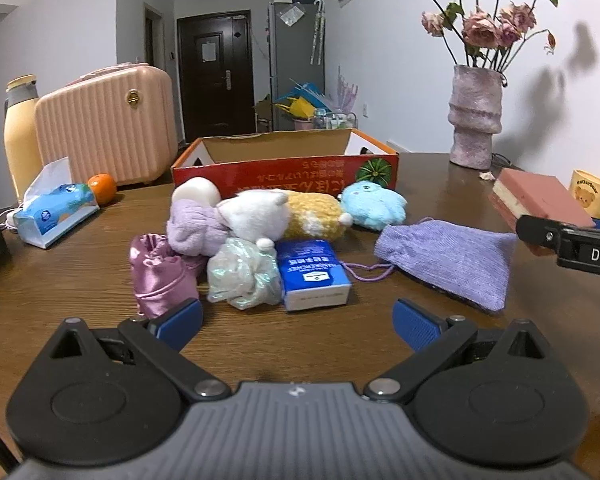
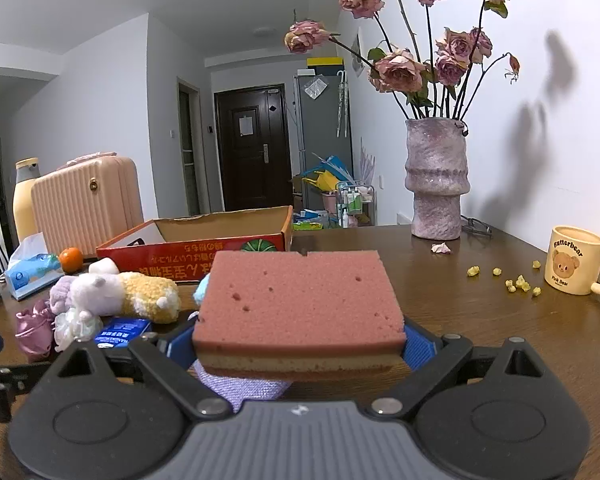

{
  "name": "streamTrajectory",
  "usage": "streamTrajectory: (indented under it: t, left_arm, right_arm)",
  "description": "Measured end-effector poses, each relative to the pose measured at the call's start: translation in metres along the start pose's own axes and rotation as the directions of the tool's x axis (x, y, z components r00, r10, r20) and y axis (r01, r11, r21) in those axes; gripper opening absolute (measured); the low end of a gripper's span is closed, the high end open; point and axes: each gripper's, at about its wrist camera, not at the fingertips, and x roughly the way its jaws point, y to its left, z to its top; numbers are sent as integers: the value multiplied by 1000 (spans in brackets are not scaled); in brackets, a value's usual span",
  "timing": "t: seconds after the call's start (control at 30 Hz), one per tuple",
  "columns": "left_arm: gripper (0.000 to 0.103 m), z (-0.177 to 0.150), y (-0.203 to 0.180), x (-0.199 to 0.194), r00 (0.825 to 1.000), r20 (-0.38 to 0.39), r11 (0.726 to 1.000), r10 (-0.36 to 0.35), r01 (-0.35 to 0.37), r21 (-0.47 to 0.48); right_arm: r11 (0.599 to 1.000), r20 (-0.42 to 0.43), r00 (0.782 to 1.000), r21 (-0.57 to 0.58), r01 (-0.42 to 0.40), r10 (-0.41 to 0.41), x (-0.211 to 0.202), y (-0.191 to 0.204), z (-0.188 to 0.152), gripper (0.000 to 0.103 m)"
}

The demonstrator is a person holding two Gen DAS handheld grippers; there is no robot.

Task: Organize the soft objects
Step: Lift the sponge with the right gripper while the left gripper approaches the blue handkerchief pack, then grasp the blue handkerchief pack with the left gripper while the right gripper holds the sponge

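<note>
My right gripper (image 2: 298,344) is shut on a pink and tan sponge (image 2: 300,304), held above the table over a lilac knitted pouch (image 1: 448,258). The same sponge (image 1: 540,200) shows at the right edge of the left wrist view. My left gripper (image 1: 298,320) stands open and empty, low over the table, just short of a pile of soft things: a pink satin bag (image 1: 160,276), an iridescent scrunchie (image 1: 244,276), a blue tissue pack (image 1: 314,274), white and yellow plush toys (image 1: 260,216) and a light blue plush (image 1: 374,204). Behind the pile sits an open red cardboard box (image 1: 284,172).
A pink vase of dried roses (image 2: 438,184) and a bear mug (image 2: 574,260) stand at the right, with small yellow bits (image 2: 516,282) scattered on the wooden table (image 1: 80,264). At the left are a tissue box (image 1: 54,212), an orange (image 1: 102,188), a pink case (image 1: 108,124) and a yellow bottle (image 1: 20,136).
</note>
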Motion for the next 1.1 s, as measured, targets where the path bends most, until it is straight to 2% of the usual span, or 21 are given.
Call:
streamTrajectory:
  t: [0.5,0.77,0.93,1.1]
  left_arm:
    - [103,12,-21,23,999,-37,998,-30,32,49]
    - [92,22,-32,39,997,-35,995,-62,65,75]
    - [79,27,-35,49,995,-35,992,-97,100,83]
    - [77,31,-34,66,991,-69,990,-114,119,72]
  right_arm:
    - [999,-12,999,29,31,-31,1,-20,0,98]
    - [998,-25,999,41,49,-48,4,-29,1,98]
    - [997,-39,998,50,54,-52,7,-33,1,98]
    - [997,-49,997,46,55,-53,9,-32,0,98]
